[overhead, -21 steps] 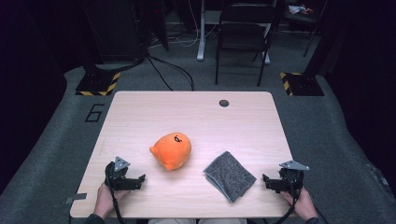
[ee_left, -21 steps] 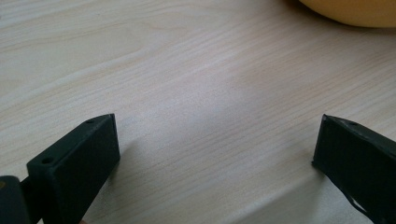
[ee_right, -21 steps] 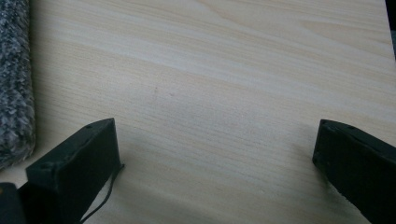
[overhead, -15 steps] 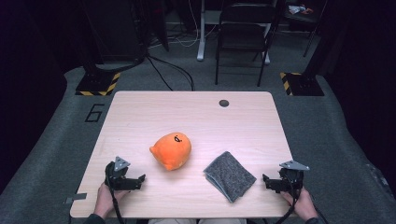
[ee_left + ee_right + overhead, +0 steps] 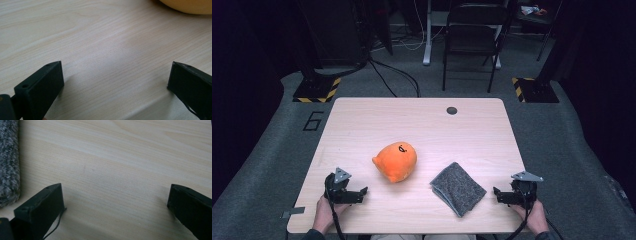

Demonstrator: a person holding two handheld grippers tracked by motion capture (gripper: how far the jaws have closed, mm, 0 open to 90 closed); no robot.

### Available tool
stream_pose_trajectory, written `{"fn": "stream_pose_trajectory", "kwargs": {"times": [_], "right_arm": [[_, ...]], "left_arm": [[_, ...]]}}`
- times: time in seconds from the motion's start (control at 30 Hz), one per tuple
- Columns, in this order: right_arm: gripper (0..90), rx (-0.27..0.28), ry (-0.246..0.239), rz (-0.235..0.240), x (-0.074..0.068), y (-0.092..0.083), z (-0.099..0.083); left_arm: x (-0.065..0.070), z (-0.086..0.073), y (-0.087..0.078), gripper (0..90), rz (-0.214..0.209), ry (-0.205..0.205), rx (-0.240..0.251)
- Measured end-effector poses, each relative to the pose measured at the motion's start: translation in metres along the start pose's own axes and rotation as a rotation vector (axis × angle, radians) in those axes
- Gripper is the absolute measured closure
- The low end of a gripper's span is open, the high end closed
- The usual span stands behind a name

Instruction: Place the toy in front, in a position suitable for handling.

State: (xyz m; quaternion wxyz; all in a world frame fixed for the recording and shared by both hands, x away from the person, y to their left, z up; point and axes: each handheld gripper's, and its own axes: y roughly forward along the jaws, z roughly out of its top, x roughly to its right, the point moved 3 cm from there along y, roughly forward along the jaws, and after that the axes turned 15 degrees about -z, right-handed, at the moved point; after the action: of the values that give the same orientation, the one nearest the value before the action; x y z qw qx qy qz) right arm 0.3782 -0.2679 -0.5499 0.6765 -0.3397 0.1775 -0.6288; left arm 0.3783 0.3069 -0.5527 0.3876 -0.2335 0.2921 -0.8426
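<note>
An orange round plush toy with a small black face mark lies near the middle of the wooden table. To its right lies a folded grey cloth. My left gripper rests on the table at the front left, open, jaws pointing right toward the plush. In the left gripper view my left gripper has only bare wood between its jaws, and the plush's edge shows at top right. My right gripper rests at the front right, open, next to the cloth. In the right gripper view my right gripper holds nothing; the cloth's edge lies at left.
A small dark round grommet sits near the table's far edge. Behind the table stand a folding chair and black stand bases with yellow-black hazard tape. Grey carpet surrounds the table.
</note>
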Motion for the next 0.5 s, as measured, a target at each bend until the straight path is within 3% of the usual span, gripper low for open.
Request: {"fn": "stream_pose_trajectory", "kwargs": {"times": [0.2, 0.3, 0.37, 0.4, 0.5], "right_arm": [[1.6, -0.072, 0.009, -0.005, 0.001, -0.004, 0.002], [9.4, -0.098, -0.021, -0.028, 0.002, -0.01, 0.005], [10.3, -0.093, -0.08, -0.02, -0.003, -0.017, 0.009], [10.3, -0.093, -0.08, -0.02, -0.003, -0.017, 0.009], [10.5, -0.051, -0.131, -0.022, -0.013, -0.029, 0.019]], "left_arm": [[0.0, 0.0, 0.0, 0.0, -0.001, 0.001, 0.0], [0.0, 0.0, 0.0, 0.0, -0.001, 0.001, -0.001], [0.0, 0.0, 0.0, 0.0, -0.003, 0.001, 0.0], [0.0, 0.0, 0.0, 0.0, -0.002, 0.002, -0.001], [0.0, 0.0, 0.0, 0.0, -0.004, 0.002, 0.0]]}}
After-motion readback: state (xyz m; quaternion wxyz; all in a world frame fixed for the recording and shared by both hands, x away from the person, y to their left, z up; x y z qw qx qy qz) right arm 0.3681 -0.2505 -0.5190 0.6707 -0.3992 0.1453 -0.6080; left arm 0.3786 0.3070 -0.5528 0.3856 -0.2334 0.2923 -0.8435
